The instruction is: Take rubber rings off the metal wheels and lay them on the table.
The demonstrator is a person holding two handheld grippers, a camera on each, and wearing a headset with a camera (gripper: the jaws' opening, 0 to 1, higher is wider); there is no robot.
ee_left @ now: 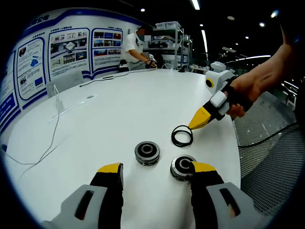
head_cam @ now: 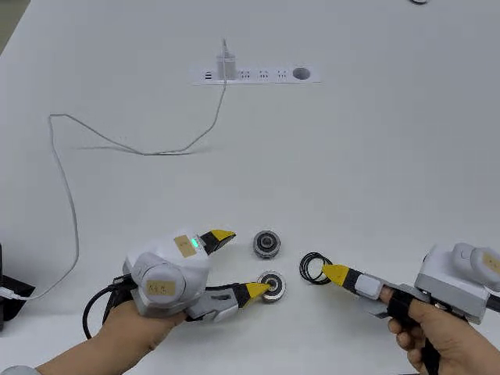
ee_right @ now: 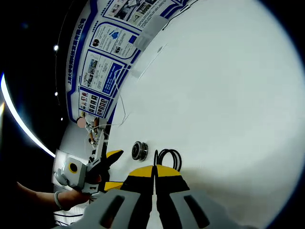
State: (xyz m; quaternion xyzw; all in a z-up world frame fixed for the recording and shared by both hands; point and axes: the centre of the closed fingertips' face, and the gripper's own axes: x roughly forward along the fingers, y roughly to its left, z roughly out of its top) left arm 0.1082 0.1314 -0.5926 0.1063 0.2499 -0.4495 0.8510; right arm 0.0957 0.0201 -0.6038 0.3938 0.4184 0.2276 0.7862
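- The white worktop (head_cam: 375,156) carries a power strip (head_cam: 254,75) with a white cable (head_cam: 70,203) trailing from it.
- In the left gripper view, the room's wall has blue-edged posters (ee_left: 71,52), with writing too small to read.
- The tan stickers (head_cam: 161,287) on the left gripper (head_cam: 237,262) are unreadable.
- Its fingers are spread wide and hold nothing. One tip touches the nearer wheel (head_cam: 272,284), and the other wheel (head_cam: 266,243) lies just beyond.
- The right gripper (head_cam: 336,273) has its fingers pressed together and empty, with the tip at the black rings (head_cam: 314,268) lying on the worktop.
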